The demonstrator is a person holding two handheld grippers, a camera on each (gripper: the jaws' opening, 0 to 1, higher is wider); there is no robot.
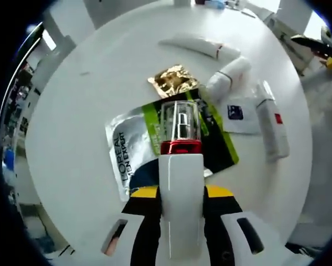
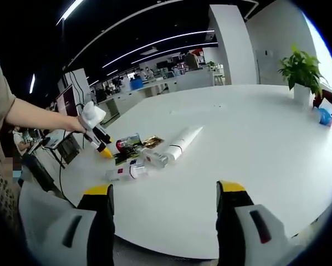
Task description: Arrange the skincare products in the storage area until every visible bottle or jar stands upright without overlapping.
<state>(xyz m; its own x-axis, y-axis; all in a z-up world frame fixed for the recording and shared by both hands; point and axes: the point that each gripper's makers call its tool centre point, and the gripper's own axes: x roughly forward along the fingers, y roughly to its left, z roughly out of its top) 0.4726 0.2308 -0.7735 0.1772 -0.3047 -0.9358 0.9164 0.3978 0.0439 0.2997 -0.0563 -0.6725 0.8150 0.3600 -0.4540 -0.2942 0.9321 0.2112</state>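
Left gripper (image 1: 180, 166): jaws pinching a white bottle (image 1: 180, 183) with red collar and clear cap, held above a green and silver L'Oréal sachet (image 1: 133, 145) lying flat on the round white table (image 1: 88, 94). Beyond it: gold foil packet (image 1: 173, 80); long white tube (image 1: 202, 47), lying down; short white tube (image 1: 228, 78), lying down; white bottle with red mark (image 1: 271, 124), on its side; white card (image 1: 240, 113) beside it. Right gripper (image 2: 164, 213): jaws spread wide, nothing between them, well apart from the products. Potted plant (image 2: 302, 72) at far table edge.
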